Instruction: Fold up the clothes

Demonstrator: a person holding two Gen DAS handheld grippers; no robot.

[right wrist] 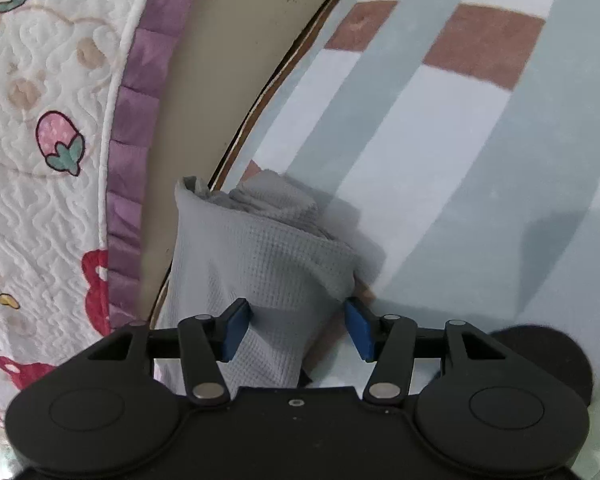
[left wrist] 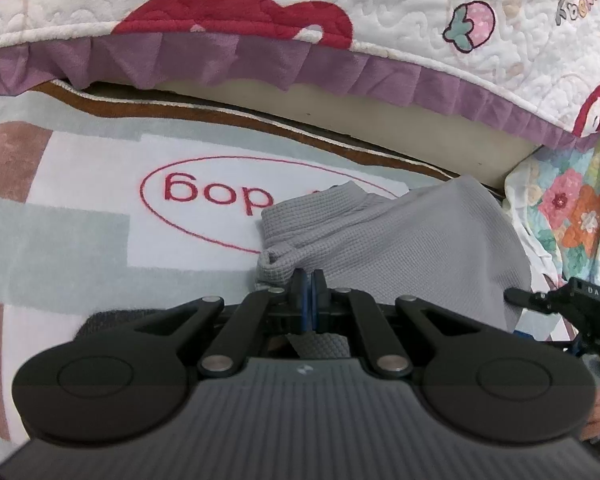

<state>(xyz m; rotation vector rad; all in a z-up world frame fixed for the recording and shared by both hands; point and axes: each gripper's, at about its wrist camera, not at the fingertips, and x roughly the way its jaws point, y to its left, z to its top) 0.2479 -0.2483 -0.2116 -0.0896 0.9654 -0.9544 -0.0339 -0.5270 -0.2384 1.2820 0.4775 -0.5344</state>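
**Ana:** Patchwork carpet (left wrist: pixel 80 240) in pale blue, white and brownish pink covers the floor, and a quilted bedspread (left wrist: pixel 420 20) with a purple frill hangs over its far edge. Where's the garment?

**Ben:** On the carpet by the bed, partly folded. It's a grey waffle-knit garment (left wrist: pixel 400 240), lying over the red oval lettering woven into the carpet.

**Ana:** And the grippers?

**Ben:** The left gripper (left wrist: pixel 309 280) is pinched tight on a bunched edge of the cloth, blue pads together. The right gripper (right wrist: pixel 296 330) stands wide; cloth lies between its pads (right wrist: pixel 236 330), but they don't press on it.

**Ana:** How will it handle?

**Ben:** Soft and light, I'd judge. It slumps and wrinkles, so it won't keep a shape by itself. The textured knit should give the pads decent friction.

**Ana:** Best hold?

**Ben:** Probably a hem or a doubled fold, where layers stack. A single layer would likely stretch and drag the rest askew.
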